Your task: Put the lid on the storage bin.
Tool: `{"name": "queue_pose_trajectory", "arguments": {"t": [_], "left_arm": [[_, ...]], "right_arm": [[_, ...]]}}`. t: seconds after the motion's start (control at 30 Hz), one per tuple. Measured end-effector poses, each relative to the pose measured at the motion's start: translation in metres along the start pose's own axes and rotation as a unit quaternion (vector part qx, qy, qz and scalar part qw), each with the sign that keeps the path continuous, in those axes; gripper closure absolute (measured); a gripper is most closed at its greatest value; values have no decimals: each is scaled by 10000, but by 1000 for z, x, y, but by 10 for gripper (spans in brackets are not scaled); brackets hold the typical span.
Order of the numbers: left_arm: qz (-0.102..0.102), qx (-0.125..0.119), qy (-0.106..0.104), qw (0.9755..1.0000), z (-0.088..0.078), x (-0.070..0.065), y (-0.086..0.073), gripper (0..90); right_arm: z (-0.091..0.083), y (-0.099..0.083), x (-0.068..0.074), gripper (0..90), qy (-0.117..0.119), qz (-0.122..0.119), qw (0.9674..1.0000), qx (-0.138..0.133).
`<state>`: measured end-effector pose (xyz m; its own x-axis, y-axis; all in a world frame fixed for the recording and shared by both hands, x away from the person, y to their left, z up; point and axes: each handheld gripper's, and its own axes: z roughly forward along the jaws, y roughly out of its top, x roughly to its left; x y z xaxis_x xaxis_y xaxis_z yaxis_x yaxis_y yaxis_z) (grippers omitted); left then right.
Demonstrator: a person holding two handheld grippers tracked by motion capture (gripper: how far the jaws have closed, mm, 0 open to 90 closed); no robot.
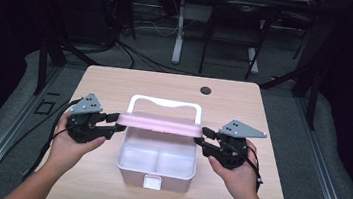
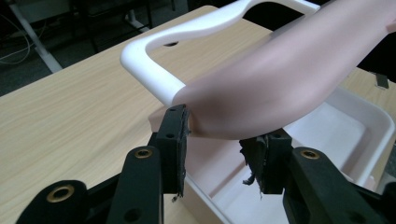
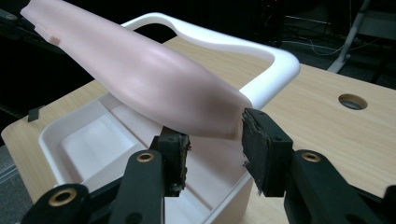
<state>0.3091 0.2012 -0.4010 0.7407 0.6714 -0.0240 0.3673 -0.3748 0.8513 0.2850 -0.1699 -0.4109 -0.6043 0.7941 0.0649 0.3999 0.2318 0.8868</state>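
A person holds a pink lid (image 1: 159, 125) by its two ends over a storage box (image 1: 155, 163) on the wooden counter (image 1: 106, 84). The lid sits level above the box's rear half, lifted clear of the rim, not seated.

Left gripper (image 1: 114, 124) is at the lid's left end. In the left gripper view the lid's end (image 2: 280, 79) lies between the jaws: one pad is against the lid's edge, the other pad sits just under the lid with a small gap showing. The jaws stand fairly wide, not clamped tight. Left hand (image 1: 71, 143) wraps the gripper body from below.

Right gripper (image 1: 204, 137) is at the lid's right end. In the right gripper view the lid's end (image 3: 154, 74) sits between the jaws, both pads close against its sides; looks like a grip, jaws spread to the lid's width. Right hand (image 1: 237, 169) holds the gripper body.

The box is white inside with a pink outer wall, open, with divided compartments visible and a white latch (image 1: 152, 181) on the front wall facing the person. Its white handle (image 1: 165, 103) is tipped back behind the lid. The box stands mid-counter, nearer the person's edge. A round hole (image 1: 206, 90) sits in the counter toward the far edge, well apart from the box.
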Motion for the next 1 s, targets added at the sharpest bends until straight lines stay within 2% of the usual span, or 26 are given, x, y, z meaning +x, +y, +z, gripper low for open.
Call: {"name": "queue_pose_trajectory", "arguments": {"t": [0.03,0.07,0.1,0.13,0.17,0.23,0.33,0.43,0.6,0.63,0.67,0.73,0.83,0.93,0.97,1.0], "left_arm": [[-2,19,-39,10000,-1,0,-2,616],[-12,23,-56,10000,-1,-1,-4,618],[-11,28,-74,10000,-2,-2,-6,619],[-7,40,-83,10000,-2,-3,-8,620],[13,22,-94,10000,-3,-4,-10,622],[7,2,-128,9999,-5,-6,-14,626],[11,3,-138,9999,-6,-8,-18,632],[56,17,-137,9999,-7,-10,-21,639],[11,-14,-137,9999,-8,-10,-31,667],[-2,9,-142,9999,-8,-10,-33,670],[5,24,-117,9999,-9,-10,-35,676],[-32,33,-129,9999,-10,-10,-39,690],[-132,23,-114,9998,-13,-9,-47,695],[-285,10,-222,9993,-13,-9,-54,694],[-286,17,-226,9993,-12,-9,-56,694],[-278,38,-233,9993,-11,-10,-58,694]], "right_arm": [[0,-3,-2,609,501,52,9987,-111],[-2,-5,2,610,-113,-8,9999,46],[-3,-7,3,610,-87,-4,9999,67],[-3,-9,1,611,313,31,9995,-24],[-3,-11,0,613,508,41,9987,-66],[-5,-14,2,614,311,57,9995,-21],[-6,-20,2,626,451,107,9989,-41],[-8,-24,4,644,438,106,9990,-42],[-11,-30,4,704,481,99,9988,-20],[-11,-31,5,707,384,82,9992,15],[-12,-33,5,712,417,92,9991,27],[-13,-36,4,714,471,104,9988,43],[-15,-42,4,715,425,126,9990,89],[-16,-49,4,715,468,221,9986,75],[-17,-51,4,715,402,216,9989,130],[-17,-53,4,715,532,238,9982,119]]}}
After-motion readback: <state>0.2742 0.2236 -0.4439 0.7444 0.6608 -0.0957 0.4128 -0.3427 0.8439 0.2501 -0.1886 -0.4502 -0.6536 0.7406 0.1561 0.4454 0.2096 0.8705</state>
